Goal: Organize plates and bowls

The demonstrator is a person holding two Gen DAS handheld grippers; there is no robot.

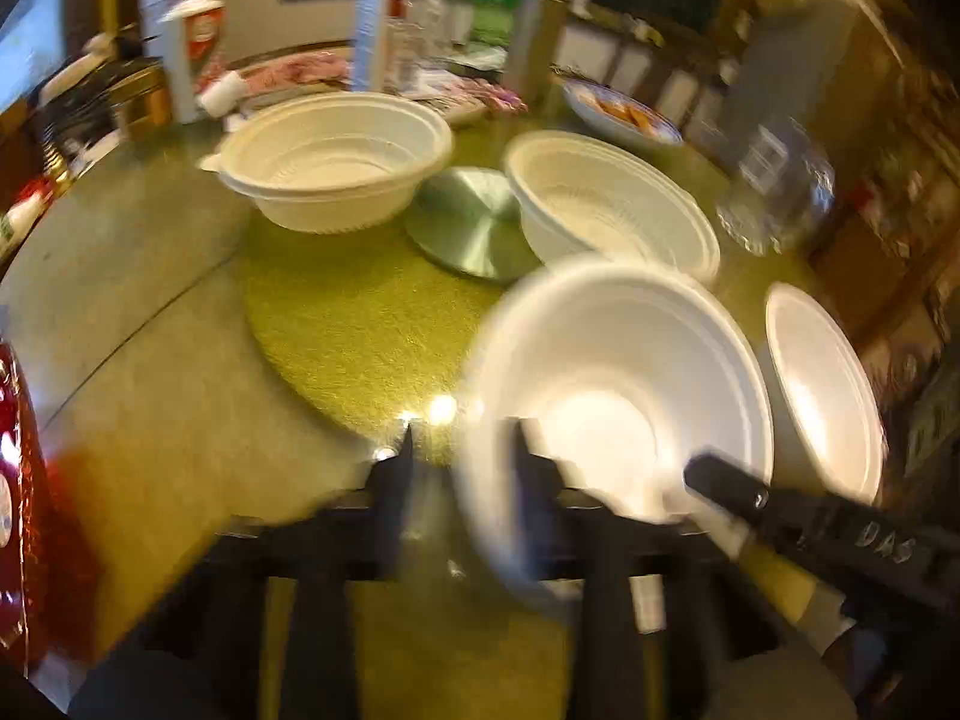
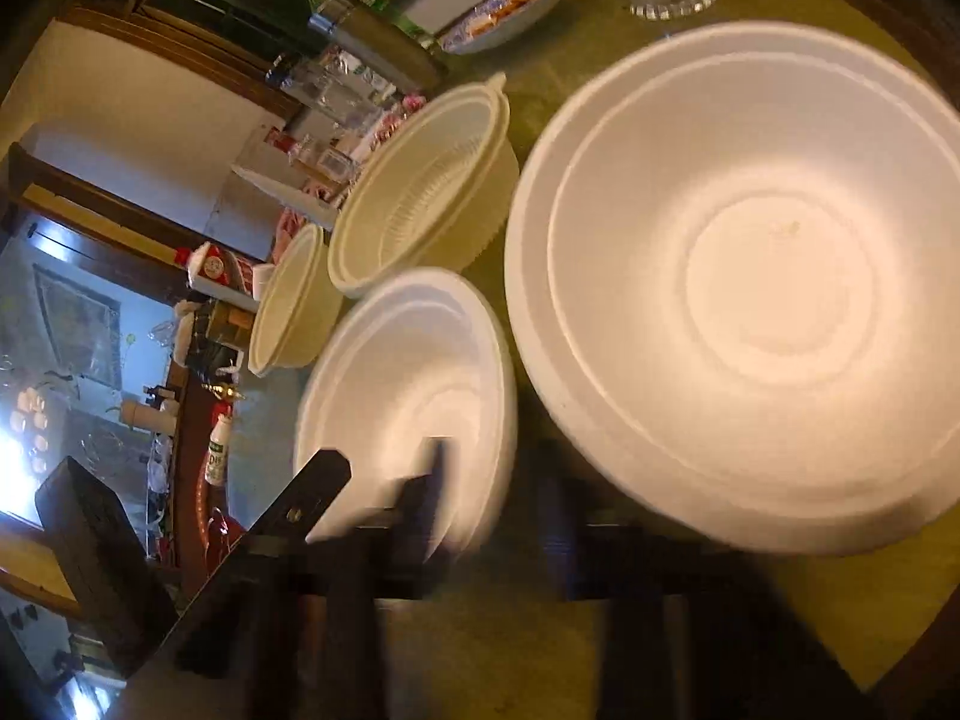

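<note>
**Two grippers straddle one foam bowl, its twin just to the right**

Both grippers sit at the near edge of the same white foam bowl, which stands upright on the table directly ahead of them. The left gripper has one finger inside the bowl's left rim and one outside. Its jaws look parted around the thin wall rather than pinched on it, though blur softens the edges. The right gripper stands the same way over the opposite, right-hand rim, jaws seemingly apart with the wall between them.

Being round, the bowl offers no preferred axis, so the side matters most. A second foam bowl lies just beside it on the right, nearest the right gripper. Two cream ribbed bowls stand farther off, beyond the near one. Nesting it probably means a short lift and a shift rightward.
</note>
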